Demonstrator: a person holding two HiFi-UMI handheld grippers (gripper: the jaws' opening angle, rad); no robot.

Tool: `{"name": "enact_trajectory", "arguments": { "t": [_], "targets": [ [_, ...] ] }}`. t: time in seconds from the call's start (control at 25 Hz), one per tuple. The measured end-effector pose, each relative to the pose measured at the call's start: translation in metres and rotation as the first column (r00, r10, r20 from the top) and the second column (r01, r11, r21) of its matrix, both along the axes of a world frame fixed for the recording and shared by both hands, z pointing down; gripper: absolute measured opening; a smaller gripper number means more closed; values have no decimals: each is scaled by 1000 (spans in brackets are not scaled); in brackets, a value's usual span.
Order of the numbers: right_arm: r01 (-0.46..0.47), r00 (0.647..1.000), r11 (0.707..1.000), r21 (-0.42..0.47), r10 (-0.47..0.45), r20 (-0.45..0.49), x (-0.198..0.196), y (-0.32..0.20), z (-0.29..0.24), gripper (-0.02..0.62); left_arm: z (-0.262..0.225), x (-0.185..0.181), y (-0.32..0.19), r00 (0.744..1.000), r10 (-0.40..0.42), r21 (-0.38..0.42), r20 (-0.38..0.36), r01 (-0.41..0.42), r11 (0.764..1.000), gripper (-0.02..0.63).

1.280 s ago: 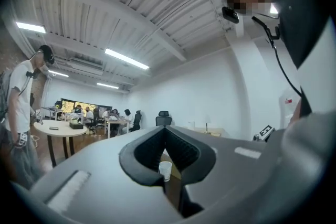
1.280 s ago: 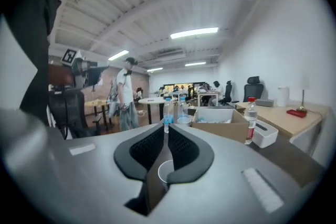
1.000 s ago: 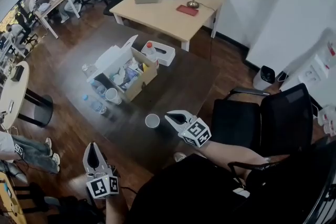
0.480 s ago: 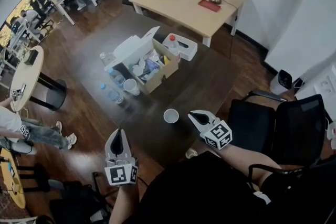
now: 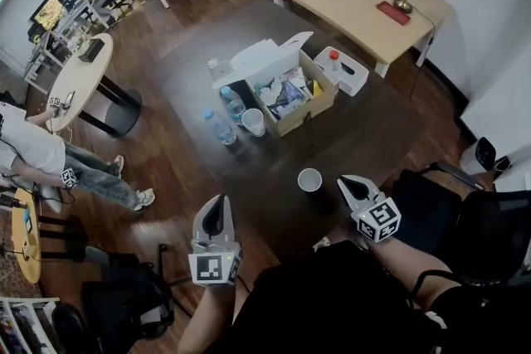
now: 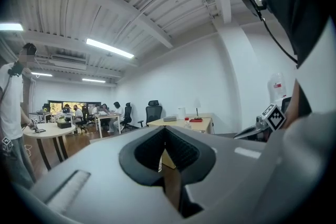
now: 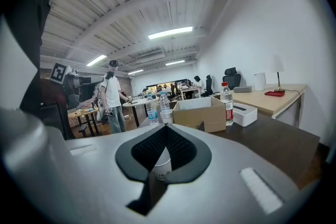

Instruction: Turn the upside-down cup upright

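Note:
A white paper cup (image 5: 309,179) stands alone on the dark table (image 5: 373,137), near its front edge. From above it shows a white ring round a grey middle; I cannot tell whether that is its mouth or its base. My right gripper (image 5: 345,183) hovers just right of the cup, shut and empty, pointing at it. In the right gripper view the cup (image 7: 161,165) shows past the closed jaws (image 7: 166,128). My left gripper (image 5: 216,205) is off the table's front left edge, shut and empty, well apart from the cup. Its tips (image 6: 165,129) meet in the left gripper view.
An open cardboard box (image 5: 286,95) full of items sits mid-table, with a stack of cups (image 5: 253,122) and two water bottles (image 5: 220,127) beside it. A white tissue box (image 5: 348,70) lies behind. A black chair (image 5: 489,236) stands at the right, and a person (image 5: 41,153) at the left.
The head view has swung, so the table and cup sit further right in the picture. Both grippers stay shut; the left one has drifted slightly, the right keeps its place beside the cup.

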State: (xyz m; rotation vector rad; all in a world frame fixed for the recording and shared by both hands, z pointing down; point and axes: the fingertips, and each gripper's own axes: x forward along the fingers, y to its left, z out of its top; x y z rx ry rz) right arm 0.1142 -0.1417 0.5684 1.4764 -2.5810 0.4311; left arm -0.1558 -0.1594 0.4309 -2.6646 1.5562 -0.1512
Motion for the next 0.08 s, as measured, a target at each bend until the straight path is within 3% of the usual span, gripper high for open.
{"name": "enact_trajectory", "arguments": {
  "t": [0.08],
  "targets": [
    [-7,1000,1000,7,7,3,3,-4,-2,2,1,-4,1,1000,-9,-2,3,9,1000,0]
  ]
}}
